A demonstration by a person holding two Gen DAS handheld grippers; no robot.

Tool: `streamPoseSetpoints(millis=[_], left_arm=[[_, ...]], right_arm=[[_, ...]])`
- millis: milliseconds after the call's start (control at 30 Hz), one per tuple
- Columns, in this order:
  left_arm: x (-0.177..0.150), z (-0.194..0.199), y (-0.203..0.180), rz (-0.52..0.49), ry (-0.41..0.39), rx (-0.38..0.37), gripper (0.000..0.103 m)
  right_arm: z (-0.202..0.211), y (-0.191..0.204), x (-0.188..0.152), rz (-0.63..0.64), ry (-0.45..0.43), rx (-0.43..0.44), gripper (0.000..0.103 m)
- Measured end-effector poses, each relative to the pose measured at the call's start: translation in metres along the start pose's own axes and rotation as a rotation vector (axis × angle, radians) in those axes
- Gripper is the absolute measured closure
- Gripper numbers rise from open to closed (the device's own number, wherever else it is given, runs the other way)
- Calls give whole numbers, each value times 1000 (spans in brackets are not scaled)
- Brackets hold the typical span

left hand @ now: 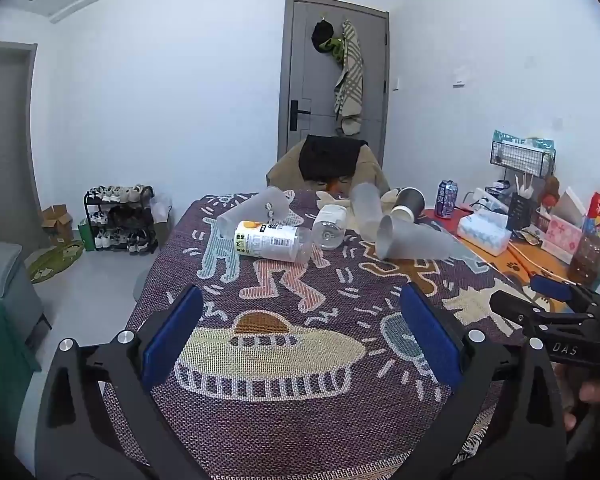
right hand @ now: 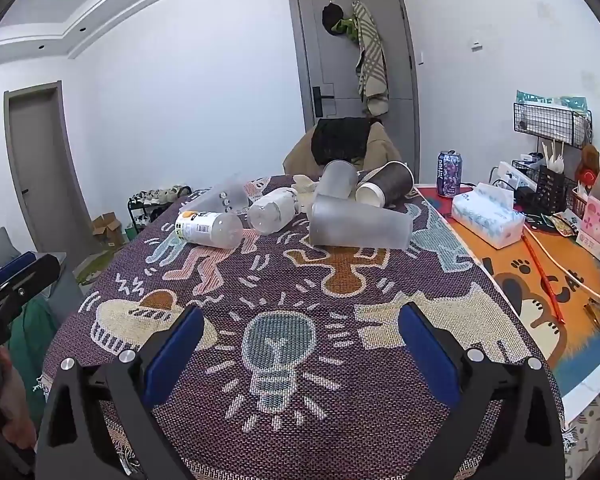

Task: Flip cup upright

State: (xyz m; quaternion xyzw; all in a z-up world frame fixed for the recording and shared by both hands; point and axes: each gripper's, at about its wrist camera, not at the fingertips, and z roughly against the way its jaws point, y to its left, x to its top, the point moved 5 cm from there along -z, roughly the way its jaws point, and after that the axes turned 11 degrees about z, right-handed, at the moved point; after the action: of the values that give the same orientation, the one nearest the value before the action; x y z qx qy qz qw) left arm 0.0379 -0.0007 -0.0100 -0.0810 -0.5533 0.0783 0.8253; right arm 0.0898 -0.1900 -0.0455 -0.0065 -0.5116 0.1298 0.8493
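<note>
Several cups and bottles lie on their sides on the patterned cloth (left hand: 284, 344). A frosted cup (left hand: 416, 242) (right hand: 360, 222) lies nearest on the right. A second frosted cup (left hand: 366, 204) (right hand: 338, 178) and a dark paper cup (left hand: 408, 204) (right hand: 386, 188) lie behind it. A third frosted cup (left hand: 254, 210) (right hand: 220, 198) lies at the left. A labelled bottle (left hand: 274, 240) (right hand: 208, 228) and a clear bottle (left hand: 330, 220) (right hand: 270, 210) lie between. My left gripper (left hand: 300, 320) is open and empty, short of the pile. My right gripper (right hand: 300, 328) is open and empty too, and shows at the edge of the left wrist view (left hand: 552, 292).
To the right of the cloth stand a purple can (right hand: 449, 173), a tissue pack (right hand: 488, 216), wire baskets (right hand: 552, 124) and boxes on an orange mat (right hand: 540, 280). A draped chair (right hand: 344, 144) stands behind the table. A shoe rack (left hand: 120, 216) stands on the floor left.
</note>
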Motion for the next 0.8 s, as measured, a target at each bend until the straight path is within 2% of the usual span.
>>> streamPoseSetpoints(millis=[800], left_arm=[[6, 5, 2, 18, -4, -13, 5]], right_arm=[[5, -6, 3, -23, -4, -3, 7]])
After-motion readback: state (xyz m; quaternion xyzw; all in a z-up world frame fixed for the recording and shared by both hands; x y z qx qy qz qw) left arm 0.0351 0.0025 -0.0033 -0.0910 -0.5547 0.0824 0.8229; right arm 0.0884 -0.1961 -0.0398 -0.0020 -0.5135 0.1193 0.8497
